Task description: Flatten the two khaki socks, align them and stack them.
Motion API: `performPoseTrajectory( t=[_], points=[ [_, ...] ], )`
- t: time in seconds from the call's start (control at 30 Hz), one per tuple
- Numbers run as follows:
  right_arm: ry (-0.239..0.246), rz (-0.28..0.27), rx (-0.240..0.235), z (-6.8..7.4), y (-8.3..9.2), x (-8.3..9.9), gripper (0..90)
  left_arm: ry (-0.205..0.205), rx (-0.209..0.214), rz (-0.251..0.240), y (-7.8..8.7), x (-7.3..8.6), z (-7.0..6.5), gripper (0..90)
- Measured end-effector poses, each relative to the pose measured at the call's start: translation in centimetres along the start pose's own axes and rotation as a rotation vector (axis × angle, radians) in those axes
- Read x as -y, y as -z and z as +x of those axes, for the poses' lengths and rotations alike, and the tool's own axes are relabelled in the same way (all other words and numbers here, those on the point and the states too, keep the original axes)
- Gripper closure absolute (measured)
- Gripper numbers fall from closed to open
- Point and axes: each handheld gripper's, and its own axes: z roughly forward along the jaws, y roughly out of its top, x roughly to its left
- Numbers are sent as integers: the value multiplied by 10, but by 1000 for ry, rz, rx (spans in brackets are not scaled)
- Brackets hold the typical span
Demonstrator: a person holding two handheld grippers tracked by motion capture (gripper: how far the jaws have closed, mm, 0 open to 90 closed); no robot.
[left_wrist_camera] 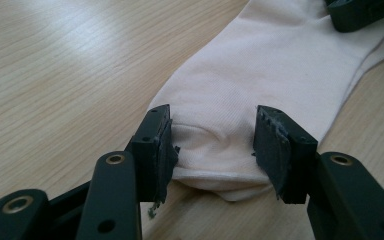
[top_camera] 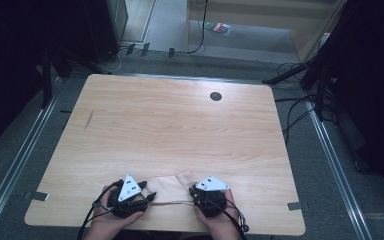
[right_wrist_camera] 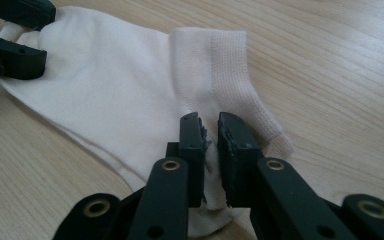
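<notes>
Pale sock [top_camera: 167, 189] flat at the counter's [top_camera: 180, 130] near edge, between both tongs.
The right gripper view shows the right tongs [right_wrist_camera: 210, 132] nipped tight on the sock's cloth beside the ribbed cuff [right_wrist_camera: 230, 65]; the left gripper view shows the left tongs [left_wrist_camera: 212, 145] apart, straddling the other end. Dark round hole [top_camera: 215, 96] far off; grey floor [top_camera: 325, 165] around.
</notes>
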Motion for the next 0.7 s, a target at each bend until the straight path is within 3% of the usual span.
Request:
performPoseTrajectory(
  t=[0.1, 0.23, 0.33, 0.43, 0.53, 0.63, 0.7],
  points=[
    [-11, -3, 0, -3, -1, 0, 853, -3, -5, 5, -5, -4, 2, 499],
    [-2, -16, 43, -6, -3, -2, 861, 21, 3, 4, -13, -11, 12, 486],
    [-17, -20, 39, -10, -4, -3, 868, 27, -5, -2, -15, -13, 13, 504],
    [-35, -26, 28, -12, -4, -2, 868, 63, 13, -43, -10, -10, 17, 597],
    [-42, -40, 24, -12, -3, 0, 862, 173, 51, -142, 5, -6, 30, 661],
    [-50, -39, 17, -13, -4, -1, 860, 162, 81, -182, 16, -6, 31, 819],
    [-49, -39, 16, -13, -4, -1, 860, 129, 81, -117, 12, -7, 26, 876]
  ],
)
